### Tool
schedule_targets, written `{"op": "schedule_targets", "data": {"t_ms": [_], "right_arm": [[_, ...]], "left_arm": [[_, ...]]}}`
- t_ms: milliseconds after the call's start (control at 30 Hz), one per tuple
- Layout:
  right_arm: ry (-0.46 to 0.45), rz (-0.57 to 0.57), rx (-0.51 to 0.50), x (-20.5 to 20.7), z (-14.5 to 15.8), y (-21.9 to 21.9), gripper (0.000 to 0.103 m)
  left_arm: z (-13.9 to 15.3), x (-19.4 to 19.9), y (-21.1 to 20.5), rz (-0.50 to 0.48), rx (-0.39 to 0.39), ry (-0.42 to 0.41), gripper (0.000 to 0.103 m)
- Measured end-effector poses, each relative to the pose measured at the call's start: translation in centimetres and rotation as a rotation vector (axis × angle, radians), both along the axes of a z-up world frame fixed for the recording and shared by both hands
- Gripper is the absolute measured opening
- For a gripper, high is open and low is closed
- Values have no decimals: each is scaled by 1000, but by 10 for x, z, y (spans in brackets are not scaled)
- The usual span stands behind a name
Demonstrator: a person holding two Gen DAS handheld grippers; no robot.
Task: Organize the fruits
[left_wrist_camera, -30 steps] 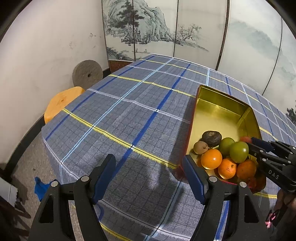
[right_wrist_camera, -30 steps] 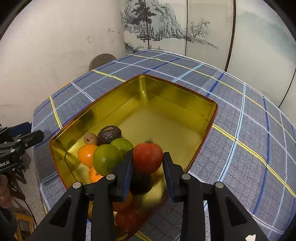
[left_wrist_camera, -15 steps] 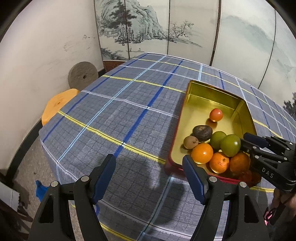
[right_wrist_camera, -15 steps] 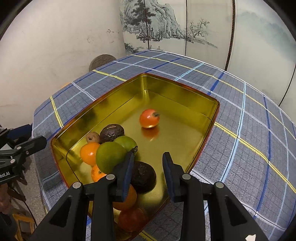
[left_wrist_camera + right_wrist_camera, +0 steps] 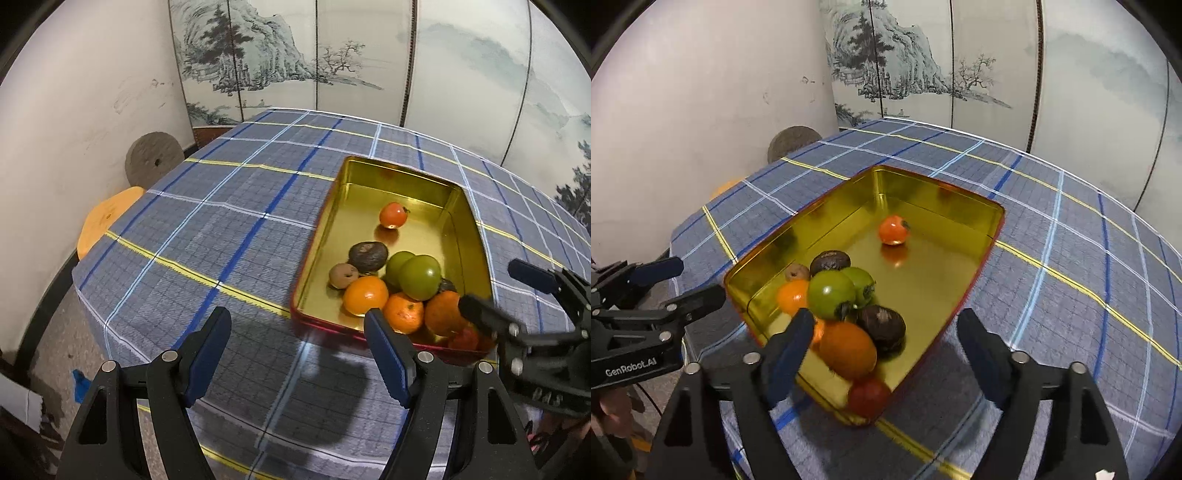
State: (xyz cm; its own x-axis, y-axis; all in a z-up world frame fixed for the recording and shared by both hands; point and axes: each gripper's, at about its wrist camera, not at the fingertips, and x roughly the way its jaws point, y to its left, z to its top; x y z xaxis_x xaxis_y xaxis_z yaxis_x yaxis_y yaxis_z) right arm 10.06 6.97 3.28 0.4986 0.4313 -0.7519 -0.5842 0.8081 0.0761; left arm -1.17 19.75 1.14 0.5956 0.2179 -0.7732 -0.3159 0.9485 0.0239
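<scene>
A gold tin (image 5: pixel 399 170) (image 5: pixel 923 181) with a red outside stands on the plaid cloth. One red tomato (image 5: pixel 393 215) (image 5: pixel 894 229) lies alone on its floor towards the far end. At the near end are piled green fruits (image 5: pixel 421 277) (image 5: pixel 831 293), oranges (image 5: pixel 365 295) (image 5: pixel 847 349), dark avocados (image 5: pixel 367 254) (image 5: pixel 882 326) and a small brown fruit (image 5: pixel 343 275). My right gripper (image 5: pixel 884 321) (image 5: pixel 493 286) hovers over that pile. Its jaws are opening and press on nothing. My left gripper (image 5: pixel 297 325) (image 5: pixel 696 278) hangs open over the cloth by the tin's near left corner, holding nothing.
The round table's edge (image 5: pixel 92 306) drops off at the left. Beyond it an orange stool (image 5: pixel 107 214) and a grey stone disc (image 5: pixel 153 160) stand against the wall. A painted folding screen (image 5: pixel 332 62) stands behind the table. A red fruit (image 5: pixel 868 397) lies in the tin's near corner.
The right gripper let go of the red tomato, which now lies towards the far end of the tin. Its jaws then spread wide and drew back. The left gripper drifted sideways, still open.
</scene>
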Motion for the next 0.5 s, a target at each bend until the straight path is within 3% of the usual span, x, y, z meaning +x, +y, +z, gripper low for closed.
{"op": "schedule_targets", "data": {"t_ms": [133, 500], "right_arm": [[13, -28, 3, -11, -1, -10, 102], [14, -89, -27, -36, -8, -26, 102]], "left_arm": [[2, -2, -11, -14, 10, 1, 75], [4, -13, -37, -59, 21, 2, 75]]}}
